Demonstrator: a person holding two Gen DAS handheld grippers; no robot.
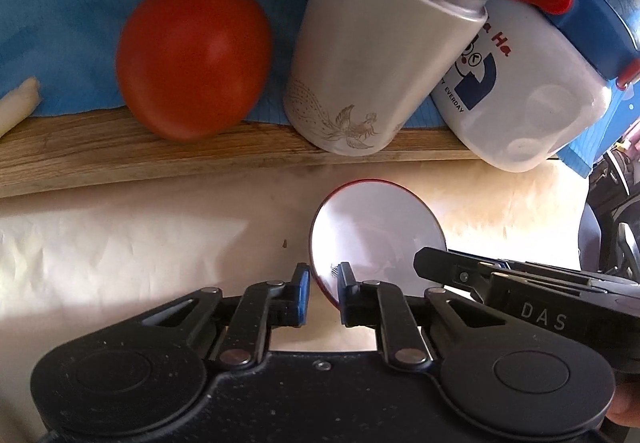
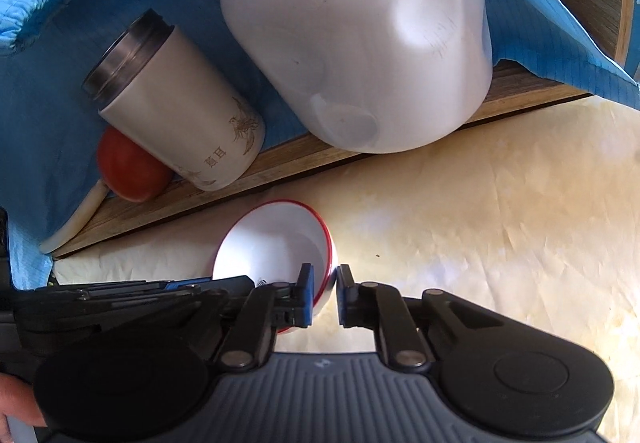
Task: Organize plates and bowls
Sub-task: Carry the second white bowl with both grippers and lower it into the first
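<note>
Near the wooden ledge (image 1: 224, 153), on the pale bench (image 1: 120, 243), sits the red-rimmed white bowl (image 1: 376, 231), and both tools straddle its rim from opposite sides. The step looks like a two-handed pickup of the bowl. Left tool (image 1: 323, 285) and right tool (image 2: 325, 285) each stand narrowly open around the rim; whether the pads already pinch it is hard to tell. Next they should probably close firmly and lift level, clear of the mug (image 1: 384, 43) behind.
</note>
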